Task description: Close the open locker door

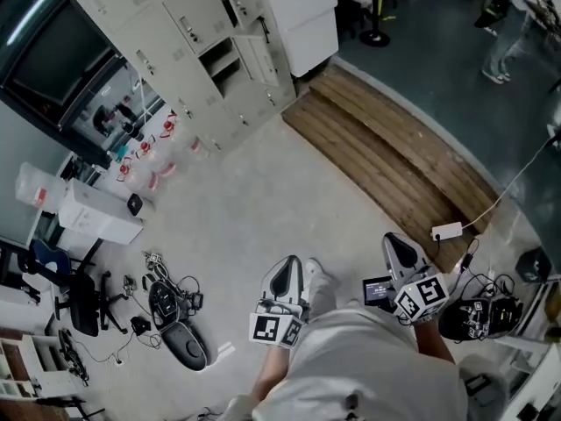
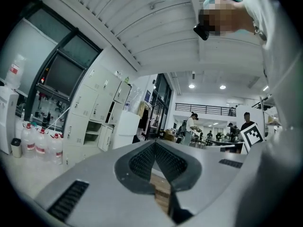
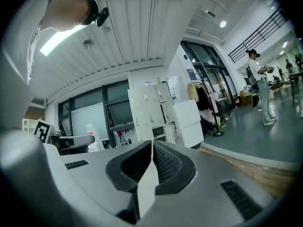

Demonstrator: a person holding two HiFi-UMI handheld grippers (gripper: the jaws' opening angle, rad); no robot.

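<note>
Head view: left gripper [image 1: 286, 274] and right gripper [image 1: 399, 251] are both close to the person's body at the near edge, aimed toward the far lockers. Each gripper view shows its claw pinched fully together with nothing between the pads.

The locker bank [image 1: 188, 46] stands far left, well apart from both grippers. One compartment is open, and the open locker door [image 1: 261, 53] is swung out on its right side.

A wooden floor strip [image 1: 386, 160] runs to the right of the lockers. Water jugs [image 1: 145, 160] stand to the left of the bank. A tangle of cables [image 1: 166, 305] lies on the floor, near left.
</note>
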